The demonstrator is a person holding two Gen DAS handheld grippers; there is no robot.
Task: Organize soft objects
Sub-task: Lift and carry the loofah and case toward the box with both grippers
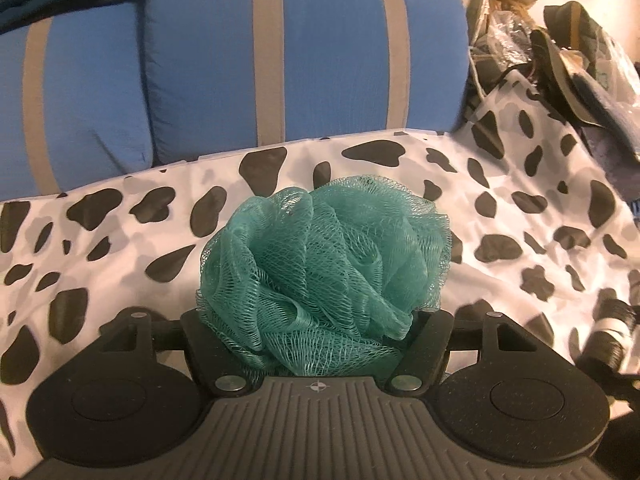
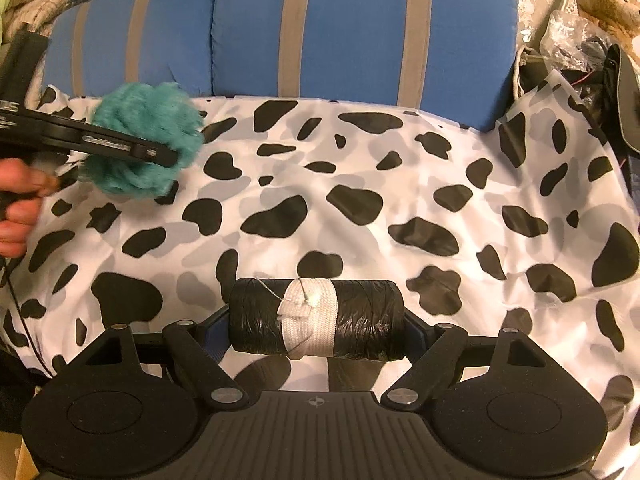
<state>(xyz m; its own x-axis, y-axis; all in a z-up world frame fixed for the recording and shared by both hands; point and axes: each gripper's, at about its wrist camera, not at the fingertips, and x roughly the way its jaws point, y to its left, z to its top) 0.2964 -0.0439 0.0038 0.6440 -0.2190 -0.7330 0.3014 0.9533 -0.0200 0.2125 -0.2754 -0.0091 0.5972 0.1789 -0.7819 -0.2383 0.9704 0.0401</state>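
While the left tongs [image 1: 320,344] clamp a teal mesh pouf [image 1: 324,264], the right tongs [image 2: 318,332] grip a black roll [image 2: 316,320] endwise.

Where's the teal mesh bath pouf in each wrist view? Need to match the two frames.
Left wrist: teal mesh bath pouf fills the lower centre, held between the left gripper jaws.
Right wrist: same pouf sits upper left, blurred, clamped in the left gripper seen side-on.
Shared landmark: the blue cushion with grey stripes behind the cow-print sheet.
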